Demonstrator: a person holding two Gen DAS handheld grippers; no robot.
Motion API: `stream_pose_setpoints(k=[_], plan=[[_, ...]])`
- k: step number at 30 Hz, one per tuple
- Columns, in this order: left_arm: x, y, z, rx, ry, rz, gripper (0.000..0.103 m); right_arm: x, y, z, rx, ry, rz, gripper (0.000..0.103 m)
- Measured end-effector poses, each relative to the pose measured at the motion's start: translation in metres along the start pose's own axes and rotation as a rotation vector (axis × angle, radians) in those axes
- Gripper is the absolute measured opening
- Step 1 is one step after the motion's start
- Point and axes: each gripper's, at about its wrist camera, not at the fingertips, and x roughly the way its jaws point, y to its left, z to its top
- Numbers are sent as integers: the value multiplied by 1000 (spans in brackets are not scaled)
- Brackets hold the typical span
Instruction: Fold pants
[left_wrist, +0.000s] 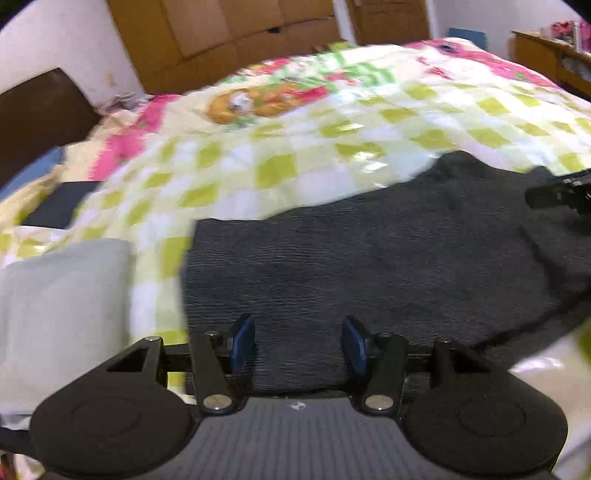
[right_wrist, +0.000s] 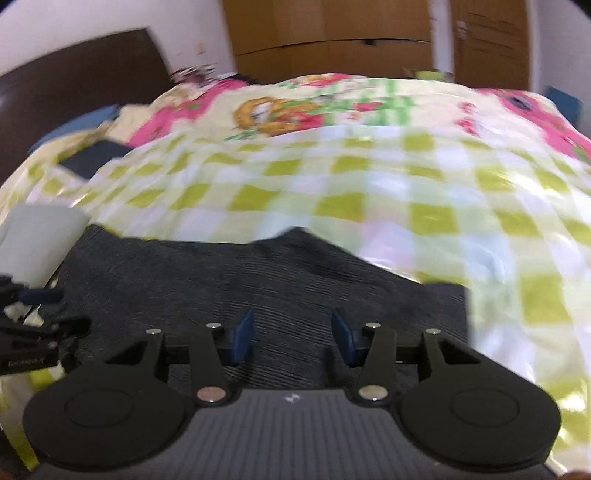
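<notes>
The pants (left_wrist: 369, 258) lie on the bedspread (left_wrist: 277, 147), a folded cloth (left_wrist: 62, 314) just left of them.

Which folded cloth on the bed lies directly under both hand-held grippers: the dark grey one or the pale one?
The dark grey pants: both open grippers hover over their ribbed fabric. The pale folded cloth lies off to the left, beside them.

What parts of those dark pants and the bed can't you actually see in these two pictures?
- Left wrist view: the pants' near edge is hidden behind the left gripper.
- Right wrist view: the right gripper likewise hides their near edge.
- Both views: the quilt's cartoon print is motion-blurred.
</notes>
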Motion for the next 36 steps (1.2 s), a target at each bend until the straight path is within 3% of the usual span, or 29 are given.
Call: stream_pose_setpoints(k=[2, 5, 9, 13, 17, 23, 28, 31, 33, 35, 36], plan=[[12, -3, -2, -44, 46, -11, 66, 3, -17, -7, 22, 52, -50, 49], [10, -1, 1, -78, 47, -12, 66, 6, -36, -18, 50, 93, -71, 48], [1, -8, 2, -43, 32, 19, 66, -19, -63, -26, 158, 16, -70, 49], [-6, -23, 5, 17, -3, 28, 66, -25, -94, -33, 241, 29, -87, 52], [-6, -39, 12, 60, -16, -10, 66, -16, -123, -44, 405, 76, 103, 53], [-5, -57, 23, 130, -35, -31, 66, -9, -155, -44, 471, 133, 290, 53], [-2, -69, 32, 148, -55, -71, 66, 6, -172, -48, 547, 230, 451, 53], [3, -78, 37, 160, -58, -90, 66, 25, -173, -44, 628, 230, 523, 53], [8, -83, 40, 166, -42, -96, 66, 34, -163, -35, 619, 207, 551, 46], [14, -89, 40, 174, -24, -100, 66, 43, -154, -31, 607, 197, 550, 18], [17, -93, 40, 183, -15, -94, 66, 52, -151, -32, 626, 229, 507, 17]])
